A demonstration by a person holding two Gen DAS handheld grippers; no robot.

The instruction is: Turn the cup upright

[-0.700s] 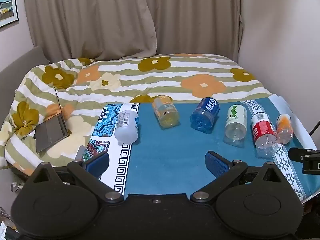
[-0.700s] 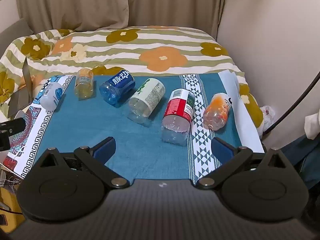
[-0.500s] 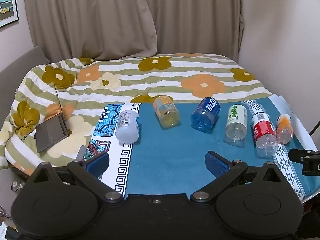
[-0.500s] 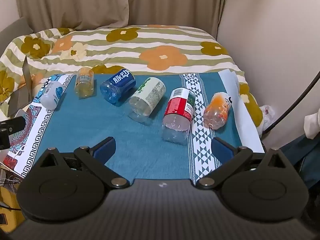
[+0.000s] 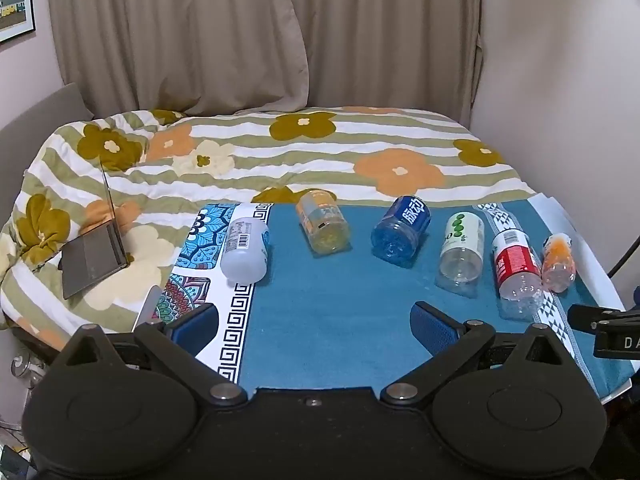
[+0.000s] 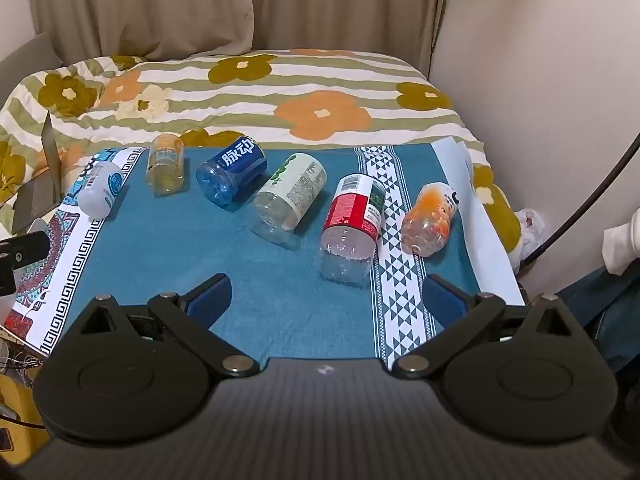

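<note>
Several cut-bottle cups lie on their sides in a row on the blue cloth [image 5: 328, 312]: a white one [image 5: 245, 249], a yellow one [image 5: 323, 227], a blue one [image 5: 401, 226], a green-and-white one [image 5: 461, 247], a red-labelled one [image 5: 516, 267] and an orange one [image 5: 559, 257]. In the right wrist view they show as white [image 6: 99, 189], yellow [image 6: 165, 163], blue [image 6: 232, 174], green-and-white [image 6: 292, 196], red [image 6: 353, 216] and orange [image 6: 432, 218]. My left gripper [image 5: 314, 326] is open and empty, near the cloth's front edge. My right gripper [image 6: 326, 300] is open and empty, in front of the red cup.
The cloth covers a table [image 6: 452, 148] against a bed with a flowered quilt [image 5: 280, 148]. An open laptop [image 5: 96, 248] lies on the quilt at the left. A wall [image 6: 540, 80] stands close on the right. Curtains [image 5: 240, 32] hang behind.
Both grippers have drifted slightly; the cups sit marginally lower in the right view. No cup has moved, and both grippers stay open.
</note>
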